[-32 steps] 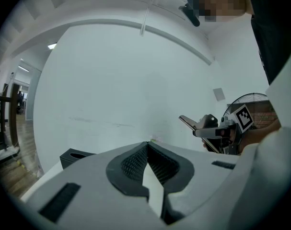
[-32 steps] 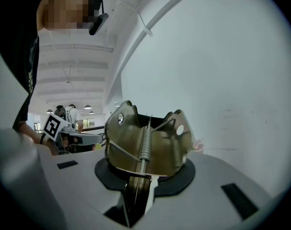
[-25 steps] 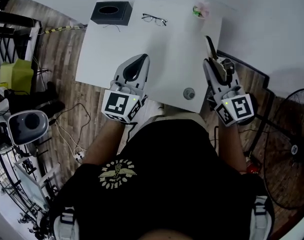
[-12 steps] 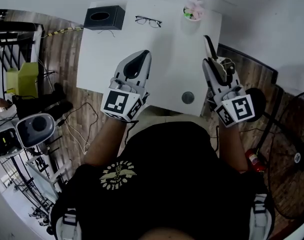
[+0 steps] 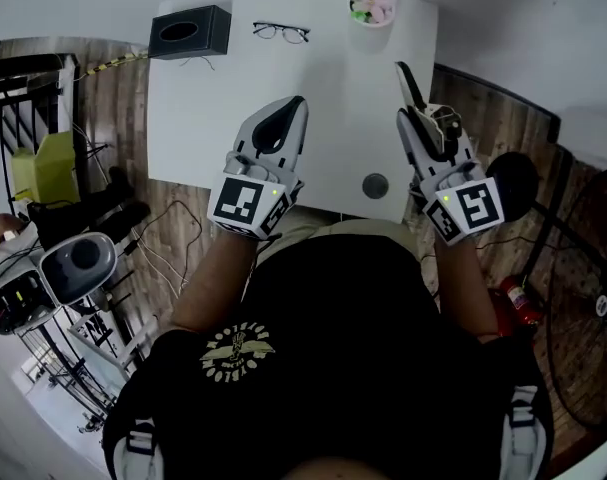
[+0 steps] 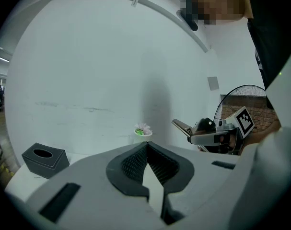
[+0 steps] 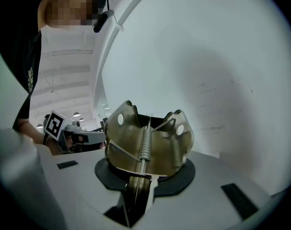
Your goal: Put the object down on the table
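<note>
My right gripper (image 5: pixel 419 118) is shut on a brass-coloured metal spring clip (image 7: pixel 126 143) with two coil springs. The clip stands up out of the jaws in the right gripper view, where the gripper (image 7: pixel 138 183) pinches its lower end. From the head view the clip (image 5: pixel 409 83) juts forward as a dark blade above the right edge of the white table (image 5: pixel 203 118). My left gripper (image 5: pixel 281 126) hovers over the table's near side, shut with nothing in it; its pads meet at the tips in the left gripper view (image 6: pixel 146 148).
At the table's far edge are a black tissue box (image 5: pixel 190 31), a pair of glasses (image 5: pixel 280 32) and a small flower pot (image 5: pixel 371 3). A round grey grommet (image 5: pixel 375 185) sits near the front edge. A floor fan (image 5: pixel 593 308) stands at the right.
Both grippers have shifted slightly forward and up in the head view as the view moved. The clip stays in the right gripper; the left stays shut.
</note>
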### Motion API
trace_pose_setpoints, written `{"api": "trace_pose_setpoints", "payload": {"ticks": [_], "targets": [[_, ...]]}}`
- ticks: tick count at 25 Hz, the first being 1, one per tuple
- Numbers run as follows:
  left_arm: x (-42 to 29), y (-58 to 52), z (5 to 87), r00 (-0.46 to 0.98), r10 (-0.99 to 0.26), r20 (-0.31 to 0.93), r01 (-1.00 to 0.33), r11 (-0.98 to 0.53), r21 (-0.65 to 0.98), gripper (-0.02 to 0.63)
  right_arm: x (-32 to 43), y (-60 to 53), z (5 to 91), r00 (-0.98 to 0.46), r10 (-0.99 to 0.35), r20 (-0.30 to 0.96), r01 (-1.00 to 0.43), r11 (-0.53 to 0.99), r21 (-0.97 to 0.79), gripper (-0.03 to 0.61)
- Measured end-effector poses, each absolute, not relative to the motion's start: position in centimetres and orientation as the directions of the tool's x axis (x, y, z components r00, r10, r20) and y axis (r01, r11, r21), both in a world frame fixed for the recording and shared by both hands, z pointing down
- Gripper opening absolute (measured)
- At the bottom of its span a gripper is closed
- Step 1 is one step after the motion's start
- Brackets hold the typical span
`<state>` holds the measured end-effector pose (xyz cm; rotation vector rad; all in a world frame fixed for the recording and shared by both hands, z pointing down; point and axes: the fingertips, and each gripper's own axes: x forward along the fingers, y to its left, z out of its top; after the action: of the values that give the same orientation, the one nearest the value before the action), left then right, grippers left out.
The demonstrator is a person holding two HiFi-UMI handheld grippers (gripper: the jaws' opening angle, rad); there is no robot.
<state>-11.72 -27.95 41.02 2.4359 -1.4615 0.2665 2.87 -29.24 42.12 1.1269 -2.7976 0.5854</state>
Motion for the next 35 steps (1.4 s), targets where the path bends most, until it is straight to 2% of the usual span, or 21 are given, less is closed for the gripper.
{"api": "trace_pose_setpoints", "payload": {"ticks": [12, 35], "targets": [[-10.2, -28.5, 45.4, 0.564, -0.763, 0.316, -0.826, -0.523, 0.212, 0.008, 2.0, -28.8, 48.1, -0.687, -0.653, 0.318, -0.725, 0.591, -0.353, 0.086], [-11.0, -28.1, 51.4, 0.584, -0.736, 0.342, -0.812, -0.525, 0.255, 0.008, -1.9, -27.7, 56.8, -0.679, -0.592, 0.435, -0.734, 0.564, -0.378, 0.086]]}}
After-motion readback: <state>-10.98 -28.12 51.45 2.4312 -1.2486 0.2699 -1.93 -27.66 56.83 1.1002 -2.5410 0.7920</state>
